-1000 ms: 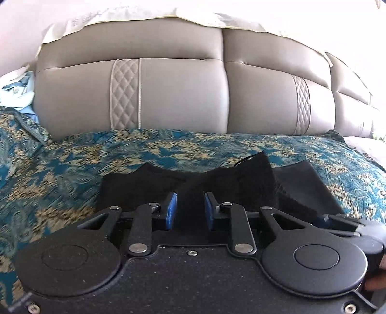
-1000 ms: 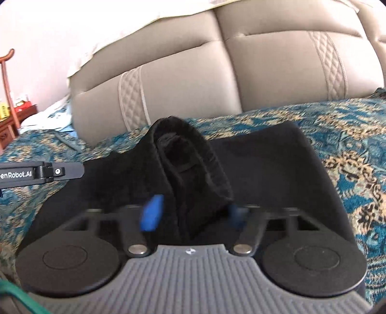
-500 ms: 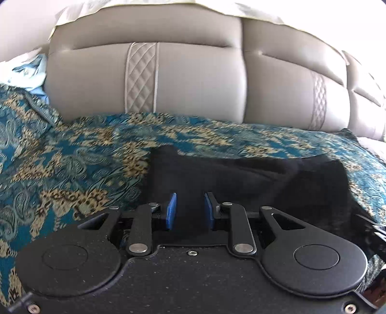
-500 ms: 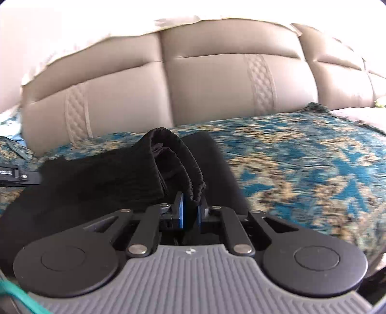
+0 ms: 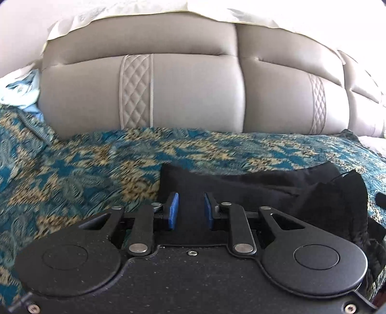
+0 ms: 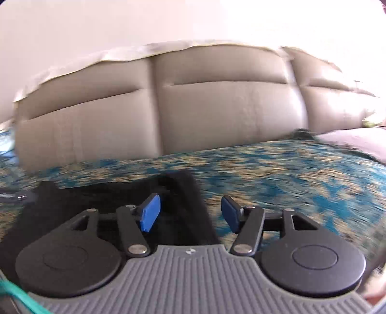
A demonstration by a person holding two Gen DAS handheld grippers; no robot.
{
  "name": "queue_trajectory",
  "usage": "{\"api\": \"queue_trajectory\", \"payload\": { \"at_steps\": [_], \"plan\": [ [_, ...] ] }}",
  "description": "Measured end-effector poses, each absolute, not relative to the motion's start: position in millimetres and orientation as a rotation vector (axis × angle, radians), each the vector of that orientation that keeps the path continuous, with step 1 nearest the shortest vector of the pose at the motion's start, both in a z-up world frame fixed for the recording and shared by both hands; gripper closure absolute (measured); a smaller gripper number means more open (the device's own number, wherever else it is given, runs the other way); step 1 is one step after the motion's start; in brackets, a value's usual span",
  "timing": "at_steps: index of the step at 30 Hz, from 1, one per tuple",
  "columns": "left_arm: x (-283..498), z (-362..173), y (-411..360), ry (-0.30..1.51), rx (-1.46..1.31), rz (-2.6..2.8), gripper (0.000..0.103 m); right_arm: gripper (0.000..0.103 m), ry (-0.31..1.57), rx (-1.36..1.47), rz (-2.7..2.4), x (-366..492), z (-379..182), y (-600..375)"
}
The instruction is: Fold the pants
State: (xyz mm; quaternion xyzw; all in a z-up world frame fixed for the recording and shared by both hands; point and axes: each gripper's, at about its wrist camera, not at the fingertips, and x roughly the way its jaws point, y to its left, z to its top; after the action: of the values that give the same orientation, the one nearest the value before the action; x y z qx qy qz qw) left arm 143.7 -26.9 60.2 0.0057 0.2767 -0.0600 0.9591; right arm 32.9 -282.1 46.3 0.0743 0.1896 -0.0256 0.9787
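The black pants [image 5: 253, 190] lie folded on the blue and gold bedspread [image 5: 72, 174]. In the left wrist view my left gripper [image 5: 189, 210] sits over the pants' left end, its blue pads partly apart with black cloth showing in the gap; I cannot tell if cloth is pinched. A bunched fold of the pants [image 5: 337, 200] stands up at the right. In the right wrist view my right gripper [image 6: 190, 212] is open wide over the right edge of the pants [image 6: 183, 207], holding nothing.
A grey padded headboard [image 5: 193, 96] runs across the back, with white cloth [image 5: 144, 12] draped over its top. Light blue bedding [image 5: 17, 96] lies at the far left. The bedspread [image 6: 301, 174] stretches to the right of the pants.
My right gripper has opened and let go of the raised fold it was shut on half a second ago. The pants have dropped flatter. My left gripper has shifted slightly; its gap is unchanged.
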Motion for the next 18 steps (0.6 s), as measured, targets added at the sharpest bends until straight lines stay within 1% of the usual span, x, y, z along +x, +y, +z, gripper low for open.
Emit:
{"api": "queue_trajectory", "payload": {
  "at_steps": [5, 6, 7, 8, 10, 12, 15, 18],
  "plan": [
    [169, 50, -39, 0.581, 0.071, -0.132, 0.087, 0.030, 0.474, 0.158, 0.086, 73, 41, -266],
    [175, 46, -39, 0.590, 0.082, -0.122, 0.088, 0.048, 0.491, 0.164, 0.093, 81, 39, -264],
    [182, 42, -38, 0.600, 0.086, -0.106, 0.090, 0.070, 0.511, 0.181, 0.102, 90, 36, -263],
    [186, 39, -35, 0.604, 0.083, -0.095, 0.091, 0.073, 0.521, 0.205, 0.115, 96, 35, -264],
    [192, 34, -29, 0.591, 0.068, -0.080, 0.093, 0.077, 0.509, 0.238, 0.125, 103, 36, -269],
    [196, 32, -28, 0.574, 0.077, -0.061, 0.095, 0.077, 0.483, 0.232, 0.120, 108, 39, -271],
    [201, 28, -29, 0.551, 0.104, -0.041, 0.095, 0.077, 0.447, 0.187, 0.100, 111, 40, -272],
    [204, 25, -33, 0.533, 0.137, -0.036, 0.095, 0.075, 0.436, 0.129, 0.087, 115, 33, -271]
  ]
}}
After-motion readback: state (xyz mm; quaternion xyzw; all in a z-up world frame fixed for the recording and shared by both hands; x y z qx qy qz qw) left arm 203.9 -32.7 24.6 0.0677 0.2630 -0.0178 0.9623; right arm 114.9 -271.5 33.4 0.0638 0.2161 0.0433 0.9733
